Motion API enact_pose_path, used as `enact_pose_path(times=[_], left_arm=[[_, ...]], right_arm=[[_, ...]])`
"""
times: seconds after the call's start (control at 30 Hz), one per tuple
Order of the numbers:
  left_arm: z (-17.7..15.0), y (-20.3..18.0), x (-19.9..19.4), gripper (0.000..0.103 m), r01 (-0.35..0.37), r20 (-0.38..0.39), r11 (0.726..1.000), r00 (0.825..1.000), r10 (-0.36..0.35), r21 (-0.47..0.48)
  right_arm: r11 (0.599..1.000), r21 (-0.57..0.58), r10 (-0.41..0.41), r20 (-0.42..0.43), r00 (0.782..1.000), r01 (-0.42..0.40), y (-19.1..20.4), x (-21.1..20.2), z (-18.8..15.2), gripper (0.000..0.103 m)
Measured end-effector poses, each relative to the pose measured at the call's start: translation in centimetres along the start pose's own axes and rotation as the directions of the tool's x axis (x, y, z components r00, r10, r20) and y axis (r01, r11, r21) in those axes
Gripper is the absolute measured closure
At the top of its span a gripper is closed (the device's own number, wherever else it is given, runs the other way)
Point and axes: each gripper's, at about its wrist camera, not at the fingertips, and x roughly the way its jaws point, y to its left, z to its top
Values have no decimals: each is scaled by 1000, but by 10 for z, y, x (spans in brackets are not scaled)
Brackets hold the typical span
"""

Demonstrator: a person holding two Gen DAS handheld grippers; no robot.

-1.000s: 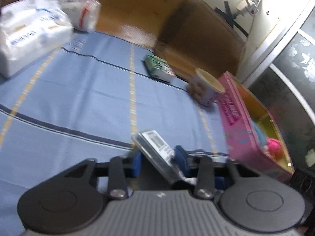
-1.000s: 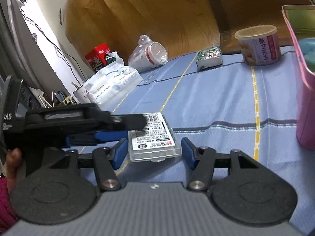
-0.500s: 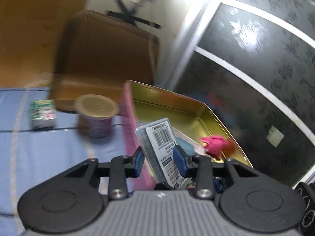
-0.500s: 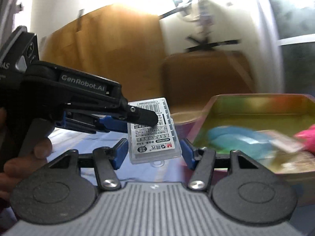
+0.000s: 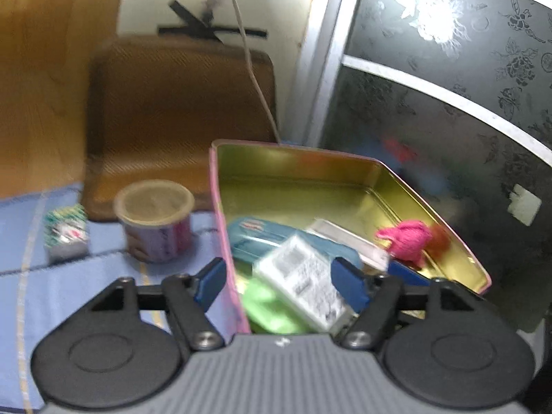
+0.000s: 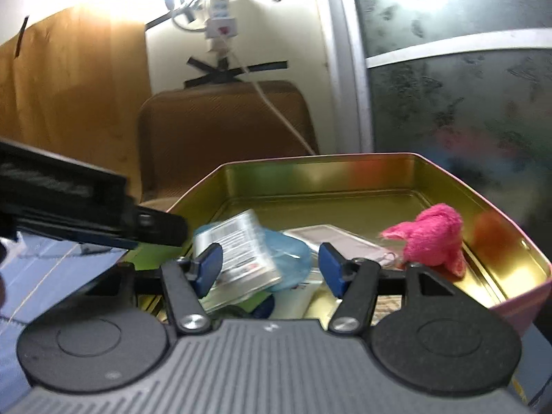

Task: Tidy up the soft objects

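Note:
A pink tin [image 5: 220,207] with a gold inside stands on the blue cloth; it also shows in the right wrist view [image 6: 310,172]. My left gripper [image 5: 277,281] is open over its near end. A clear plastic case with a barcode label [image 5: 303,286] lies free between the fingers, tilted, on a blue item [image 5: 276,241] and a green item [image 5: 272,310]. The case [image 6: 241,258] shows in the right wrist view too. My right gripper [image 6: 270,269] is open and empty over the tin. A pink fluffy toy [image 6: 431,238] lies at the tin's right side.
A round tub with a beige lid [image 5: 155,220] and a small green-and-white pack [image 5: 65,234] stand on the cloth left of the tin. A brown chair back [image 5: 179,110] is behind. A dark patterned glass door [image 5: 465,103] is at the right.
My left gripper carried the clear case from the cloth to over the tin, then opened and let it go. The case now lies in the tin. My right gripper followed alongside, open.

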Motion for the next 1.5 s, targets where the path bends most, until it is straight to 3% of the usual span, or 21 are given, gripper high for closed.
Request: enact_pose_path(times=[0.1,0.23,0.67,1.1,1.5], left_arm=[[0,2,-14,30,-43,42,999,998,42,20],[-6,9,-30,28,-156,72,987,986,152,48],[-39,72,-52,26,-368,31,930,929,368,-12],[-70,137,-65,24,-484,-34,868,875,483,-108],[-85,173,-65,24,-521,-72,837,853,517,-166]], right_arm=[[1000,19,11,31,999,-12,0,-11,-3,39],[999,29,22,64,998,-24,6,-22,0,39],[994,0,113,81,990,-113,43,-36,3,39],[960,-175,232,53,971,-219,105,-43,-12,34],[928,-238,281,-49,958,-285,139,-27,-28,34]])
